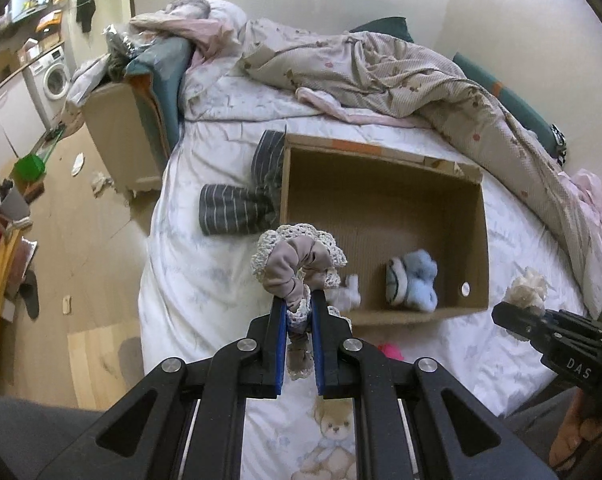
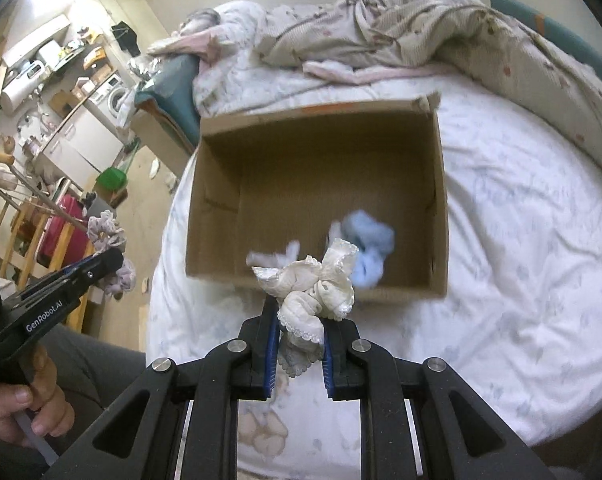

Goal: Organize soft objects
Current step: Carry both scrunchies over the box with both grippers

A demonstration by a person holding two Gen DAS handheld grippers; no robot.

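Observation:
My left gripper [image 1: 299,300] is shut on a beige scrunchie with a white lace edge [image 1: 297,262], held up above the bed in front of the cardboard box [image 1: 385,216]. My right gripper [image 2: 301,312] is shut on a cream lace scrunchie [image 2: 317,284], raised before the same cardboard box [image 2: 221,184]. A fluffy light-blue item [image 1: 417,280] and a small white fluffy piece [image 1: 349,288] lie on the box floor. In the left wrist view the right gripper [image 1: 513,312] shows at the right edge with the cream scrunchie [image 1: 527,284]. In the right wrist view the left gripper [image 2: 113,260] shows at the left.
A grey striped cloth [image 1: 237,208] lies on the white bed sheet [image 1: 205,280] left of the box. A pink item [image 1: 391,350] lies in front of the box. A crumpled quilt [image 1: 401,72] covers the far side. A person's hand [image 2: 25,412] grips the left handle.

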